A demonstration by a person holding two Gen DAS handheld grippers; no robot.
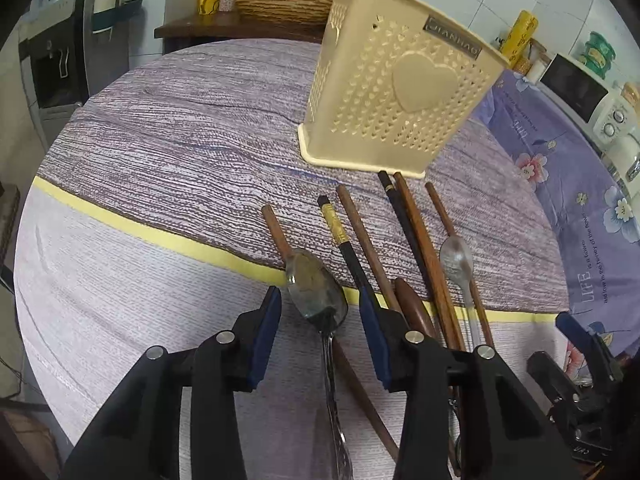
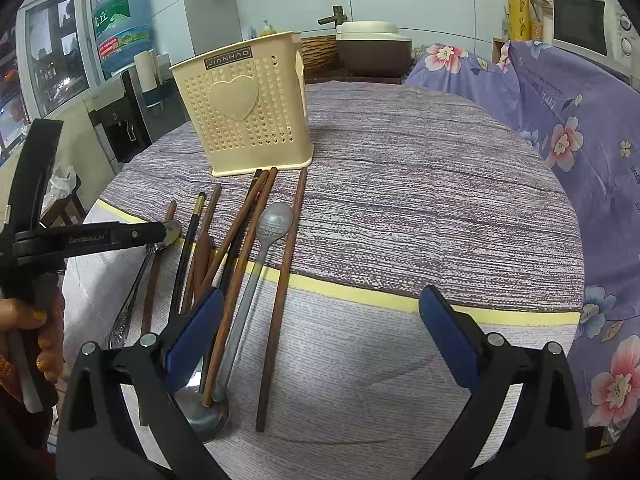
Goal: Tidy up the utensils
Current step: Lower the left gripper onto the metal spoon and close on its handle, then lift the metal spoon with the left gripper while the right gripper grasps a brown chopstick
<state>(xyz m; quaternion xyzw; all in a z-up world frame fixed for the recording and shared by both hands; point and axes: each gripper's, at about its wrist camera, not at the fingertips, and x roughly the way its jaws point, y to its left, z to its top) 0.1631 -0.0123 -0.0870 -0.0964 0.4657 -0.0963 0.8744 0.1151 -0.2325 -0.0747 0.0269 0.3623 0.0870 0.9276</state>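
Your left gripper (image 1: 320, 320) hangs low over the near part of the table (image 1: 160, 140), pointing across it toward the far edge. Its blue-padded fingers (image 1: 266, 332) stand apart, one on each side of the bowl of a metal spoon (image 1: 316, 288), which lies between them with its handle running back under the gripper. You cannot tell from either view whether the pads touch the spoon. In the right wrist view your left hand (image 2: 38, 332) is wrapped around that gripper's handle at the left edge of the table.

Your right gripper (image 2: 320, 332) hovers over the near edge of the table, level and also pointing toward the far edge. Its fingers are spread wide and hold nothing; only tablecloth lies between them.

The utensils lie side by side near the middle of the table: several wooden chopsticks (image 2: 282, 292), a black chopstick with a gold band (image 1: 344, 240), and a grey plastic spoon (image 2: 264, 248). Just beyond their far tips stands a cream perforated utensil holder (image 2: 244, 108), upright, with a raised heart on its side.
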